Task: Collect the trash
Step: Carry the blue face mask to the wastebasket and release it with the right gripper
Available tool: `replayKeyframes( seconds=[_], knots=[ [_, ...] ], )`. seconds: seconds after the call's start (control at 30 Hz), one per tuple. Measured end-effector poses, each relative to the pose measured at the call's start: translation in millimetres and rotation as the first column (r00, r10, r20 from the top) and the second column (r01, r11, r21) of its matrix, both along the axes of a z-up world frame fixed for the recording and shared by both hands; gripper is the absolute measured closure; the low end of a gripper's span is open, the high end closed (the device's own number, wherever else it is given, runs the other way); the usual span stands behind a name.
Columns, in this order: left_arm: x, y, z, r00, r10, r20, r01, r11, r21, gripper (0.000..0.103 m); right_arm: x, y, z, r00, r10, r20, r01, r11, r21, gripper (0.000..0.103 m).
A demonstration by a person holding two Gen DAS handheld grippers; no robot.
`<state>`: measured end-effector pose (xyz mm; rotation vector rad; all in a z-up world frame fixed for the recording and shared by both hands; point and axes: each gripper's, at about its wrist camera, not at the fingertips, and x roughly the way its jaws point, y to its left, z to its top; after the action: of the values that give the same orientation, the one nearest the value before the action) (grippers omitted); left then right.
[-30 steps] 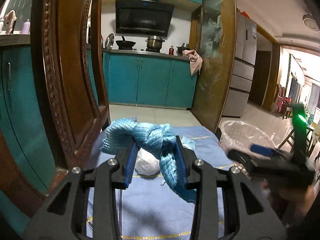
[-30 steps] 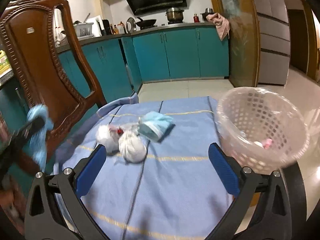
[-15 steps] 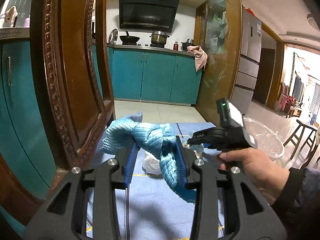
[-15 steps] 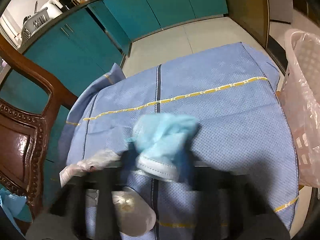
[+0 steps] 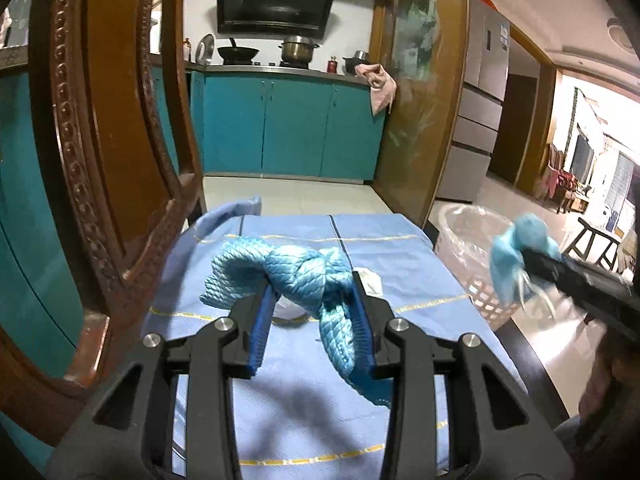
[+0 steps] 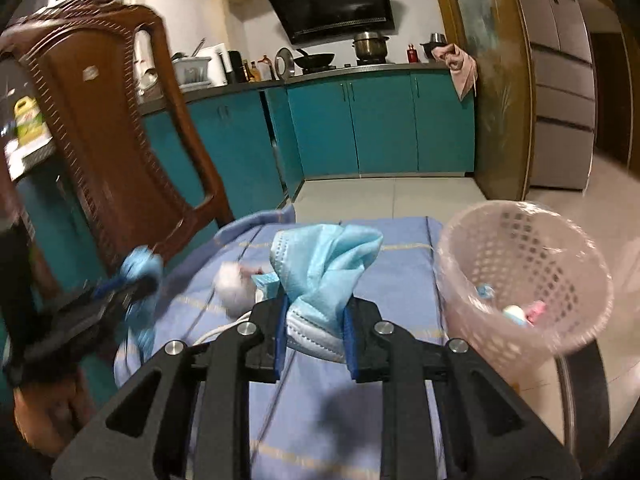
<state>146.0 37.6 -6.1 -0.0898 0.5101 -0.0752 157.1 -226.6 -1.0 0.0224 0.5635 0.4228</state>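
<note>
Blue knotted cloth (image 5: 304, 276) is clamped between the pads of the left gripper (image 5: 312, 320), held above the table (image 5: 400, 264). A blue mask (image 6: 320, 272) is pinched in the narrowly set right gripper (image 6: 314, 328), just left of the pink basket (image 6: 520, 272). White wads (image 6: 232, 284) are seen on the table.

Teal kitchen cabinets (image 5: 296, 128), tiled floor (image 5: 296, 196)

Glossy carved wooden chair (image 6: 100, 128), matt woven blue tablecloth (image 5: 304, 400), perforated translucent plastic basket (image 6: 520, 264).
</note>
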Motion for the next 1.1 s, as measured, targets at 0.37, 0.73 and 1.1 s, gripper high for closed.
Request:
replayKeyframes(
  seconds=[0.37, 0.73, 1.1],
  knots=[
    [1.8, -25.3, -12.1, 0.998, -0.023, -0.055, 0.026, 0.999, 0.047, 0.066, -11.9, 0.7, -5.7, 1.000, -0.010, 0.029, 0.012, 0.998, -0.058, 0.080],
    [2.6, -26.3, -21.8, 0.997, -0.036, -0.074, 0.040, 0.997, 0.062, 0.066, -13.8, -2.5, -6.5, 0.999, -0.011, 0.037, 0.013, 0.998, -0.057, 0.080],
    [-0.1, -24.8, -21.5, 0.997, -0.038, -0.073, 0.042, 0.997, 0.060, 0.065, -12.6, -0.2, -7.1, 0.999, -0.009, 0.034, 0.012, 0.998, -0.066, 0.080]
  ],
)
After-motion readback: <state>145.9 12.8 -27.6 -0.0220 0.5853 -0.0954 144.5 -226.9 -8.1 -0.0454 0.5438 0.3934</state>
